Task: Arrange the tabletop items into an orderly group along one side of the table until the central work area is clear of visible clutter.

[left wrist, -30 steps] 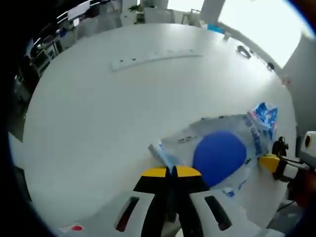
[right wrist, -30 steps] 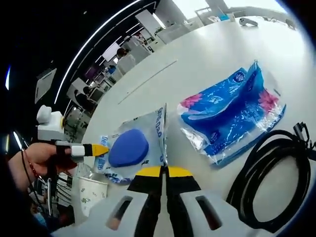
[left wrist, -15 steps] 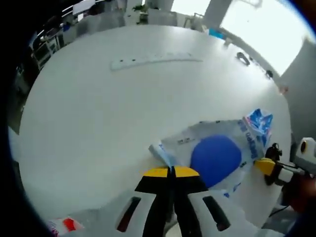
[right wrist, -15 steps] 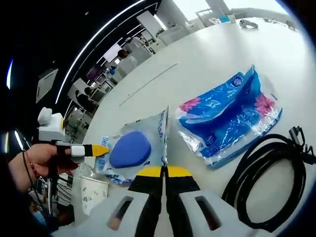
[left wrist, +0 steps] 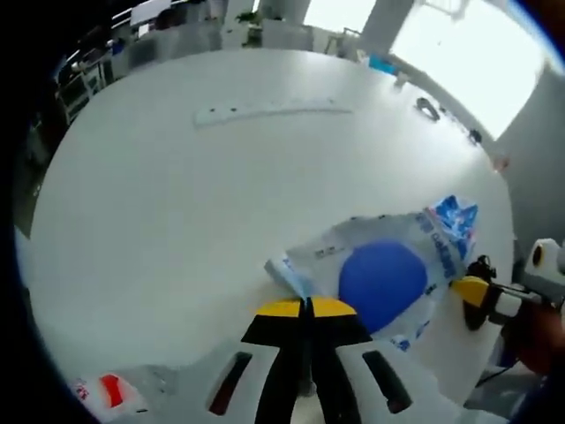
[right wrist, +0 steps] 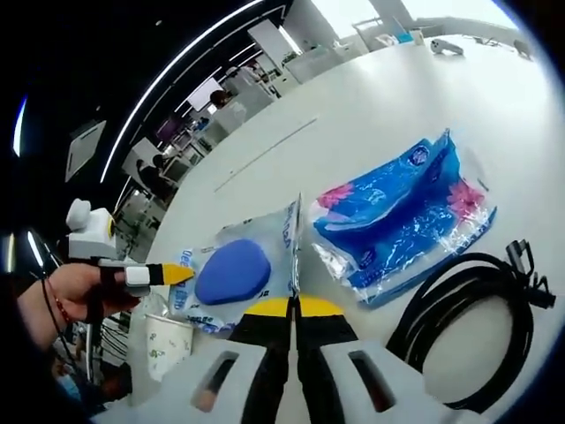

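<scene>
Office beyond the white table (left wrist: 159, 203)

Rows of desks and chairs (right wrist: 190, 119) stand in a dim room under a long ceiling light strip (right wrist: 168, 75); bright windows (left wrist: 468, 62) glow past the table's far edge.

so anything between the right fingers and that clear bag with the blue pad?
Nothing visible. The right gripper is shut on the edge of the clear bag, so there's no gap. The left gripper pinches the opposite edge. The blue tissue pack and black cable lie off to the side.

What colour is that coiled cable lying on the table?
Black. The coiled cable shows best in the right gripper view, beside the blue packet.
</scene>
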